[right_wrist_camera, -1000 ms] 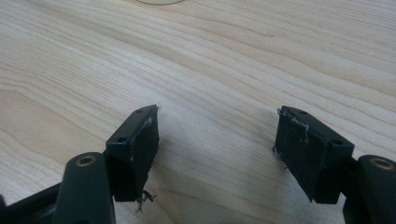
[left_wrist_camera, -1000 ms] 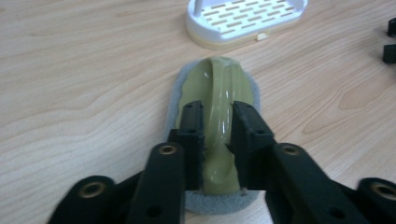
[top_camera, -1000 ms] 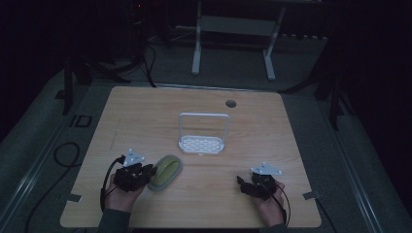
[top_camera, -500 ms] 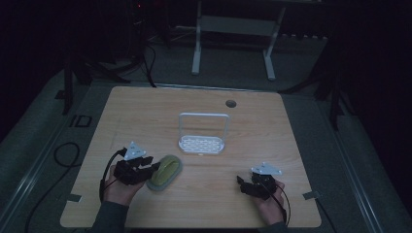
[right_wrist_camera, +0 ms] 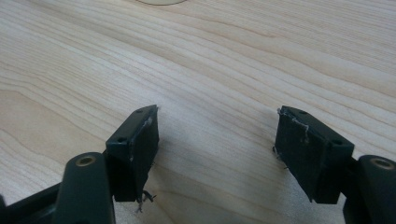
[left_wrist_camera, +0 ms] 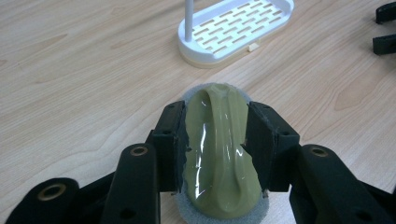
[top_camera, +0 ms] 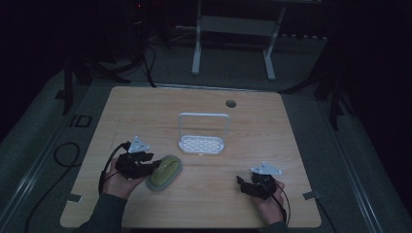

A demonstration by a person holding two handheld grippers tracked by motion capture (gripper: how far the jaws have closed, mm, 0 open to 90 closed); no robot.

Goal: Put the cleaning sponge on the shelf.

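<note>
The left gripper [left_wrist_camera: 215,140] is straddling the green scrubber [left_wrist_camera: 219,154] near the table's [top_camera: 291,126] front-left corner, its jaws just having been opening; the right gripper [right_wrist_camera: 217,154] is spread, idle; next, probably carrying it to the white rack [top_camera: 202,144].

Sponge [top_camera: 164,173] laid on the table [top_camera: 145,111] at front left, between the jaws of the left gripper [top_camera: 148,167], slotted rack [top_camera: 202,143] set behind it near the centre, right gripper [top_camera: 245,187] placed at front right, well apart.
</note>
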